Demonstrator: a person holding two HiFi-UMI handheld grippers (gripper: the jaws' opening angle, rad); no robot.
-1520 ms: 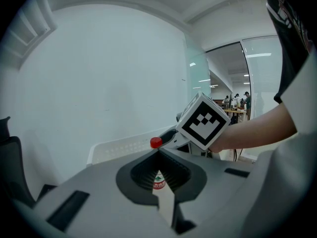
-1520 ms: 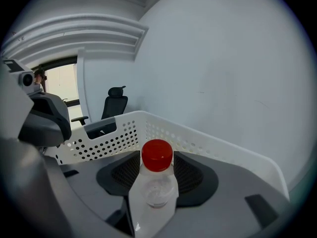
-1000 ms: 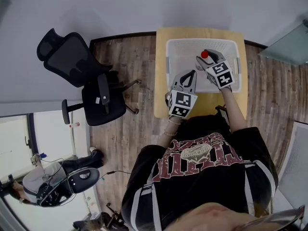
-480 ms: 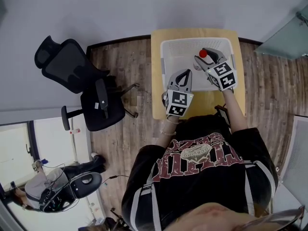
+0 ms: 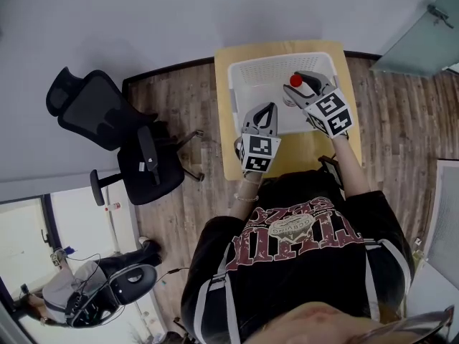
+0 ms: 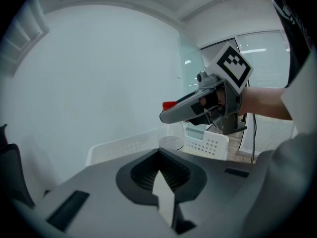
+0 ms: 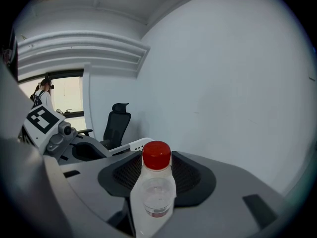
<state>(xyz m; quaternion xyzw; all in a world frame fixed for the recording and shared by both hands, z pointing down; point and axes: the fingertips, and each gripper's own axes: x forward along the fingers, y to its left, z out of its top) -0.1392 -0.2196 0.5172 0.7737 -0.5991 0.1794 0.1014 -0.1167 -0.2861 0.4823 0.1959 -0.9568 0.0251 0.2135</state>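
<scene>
Office chair (image 5: pixel 107 117), black with a headrest, stands on the wood floor at the left of the head view. Below it, in the lower left corner, a second person (image 5: pixel 64 292) sits by another dark chair.

Right of the office chair is a pale wooden bench (image 5: pixel 301 149), and a white perforated basket (image 5: pixel 247 77) takes up most of its top. The left tool (image 5: pixel 262 112) hovers over the basket's near-left corner, its marker cube toward the wearer. In the left gripper view its jaws are pressed together with nothing between them, and they point at the basket's far wall and the plain white wall beyond.

Further right, the right tool (image 5: pixel 300 84) is raised over the right half of the basket and is clamped on a clear water bottle (image 7: pixel 154 192). In the right gripper view the bottle stands upright between the two jaws, gripped on its body, with its red cap (image 7: pixel 156 155) clear above them. Some water shows low inside, along with a strip of red label. In the left gripper view the bottle hangs in the air above the basket, touching nothing else. At the upper right corner of the head view a glass partition (image 5: pixel 423 34) meets the floor.
</scene>
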